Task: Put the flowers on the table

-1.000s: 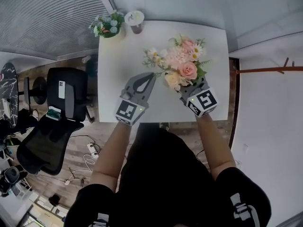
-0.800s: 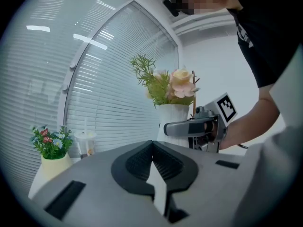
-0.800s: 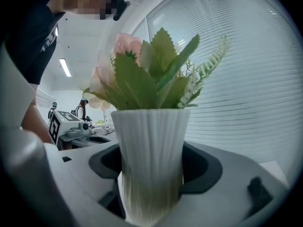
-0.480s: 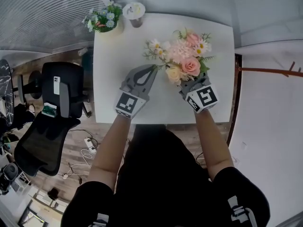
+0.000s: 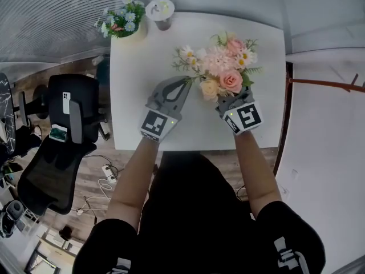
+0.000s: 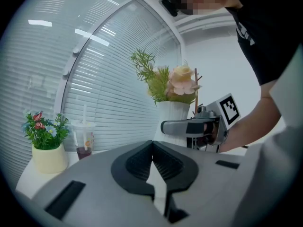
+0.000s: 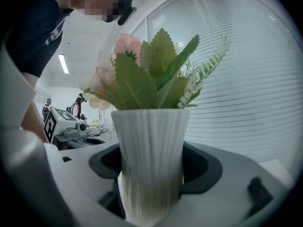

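Flowers (image 5: 222, 67) barely shifted above table (image 5: 137, 67), right tool (image 5: 230, 103) clamped on vase (image 7: 150, 150) hidden from head view, left tool (image 5: 184, 83) closed, empty

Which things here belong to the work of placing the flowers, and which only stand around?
For the job: white ribbed vase of pink and cream flowers; right gripper, shut on it; white table.
Only standing around: cream pot of small mixed flowers; clear plastic cup with straw; black office chair; left gripper, shut, empty.
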### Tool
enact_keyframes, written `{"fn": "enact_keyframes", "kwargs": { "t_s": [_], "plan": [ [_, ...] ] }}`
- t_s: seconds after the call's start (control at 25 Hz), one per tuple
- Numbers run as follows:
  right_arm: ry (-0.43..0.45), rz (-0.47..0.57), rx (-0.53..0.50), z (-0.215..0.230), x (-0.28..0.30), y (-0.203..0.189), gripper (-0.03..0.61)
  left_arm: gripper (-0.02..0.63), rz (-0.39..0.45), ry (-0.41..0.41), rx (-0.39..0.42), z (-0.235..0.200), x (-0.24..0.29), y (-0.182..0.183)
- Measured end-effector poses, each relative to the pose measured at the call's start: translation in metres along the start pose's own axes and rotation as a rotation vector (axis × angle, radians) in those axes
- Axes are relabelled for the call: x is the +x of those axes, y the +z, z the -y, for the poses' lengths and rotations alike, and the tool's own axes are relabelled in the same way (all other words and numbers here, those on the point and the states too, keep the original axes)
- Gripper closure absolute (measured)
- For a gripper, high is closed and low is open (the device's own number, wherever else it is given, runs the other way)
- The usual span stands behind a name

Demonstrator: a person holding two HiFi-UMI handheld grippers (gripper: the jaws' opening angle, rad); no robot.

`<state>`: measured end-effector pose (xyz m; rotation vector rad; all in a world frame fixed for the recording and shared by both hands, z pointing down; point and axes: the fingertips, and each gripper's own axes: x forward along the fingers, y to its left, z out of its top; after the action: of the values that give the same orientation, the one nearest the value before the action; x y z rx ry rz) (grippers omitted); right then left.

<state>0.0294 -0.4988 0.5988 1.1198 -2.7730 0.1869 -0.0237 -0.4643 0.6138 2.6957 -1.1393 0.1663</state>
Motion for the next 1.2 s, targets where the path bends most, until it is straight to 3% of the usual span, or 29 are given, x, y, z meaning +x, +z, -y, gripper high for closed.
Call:
{"fn": "enact_keyframes", "kwargs": {
  "t_s": [0.28,1.2],
  "plan": [
    [-0.019,0.017,-0.047,0.000,0.003,-0.003,0.227,0.601,0.023,-0.016,0.021,-0.003,0.004,0.000],
    [-0.024,0.029,0.012,-0.001,-0.006,-0.015,0.227,0.601,0.014,-0.031,0.000,0.007,0.004,-0.007]
  ]
}}
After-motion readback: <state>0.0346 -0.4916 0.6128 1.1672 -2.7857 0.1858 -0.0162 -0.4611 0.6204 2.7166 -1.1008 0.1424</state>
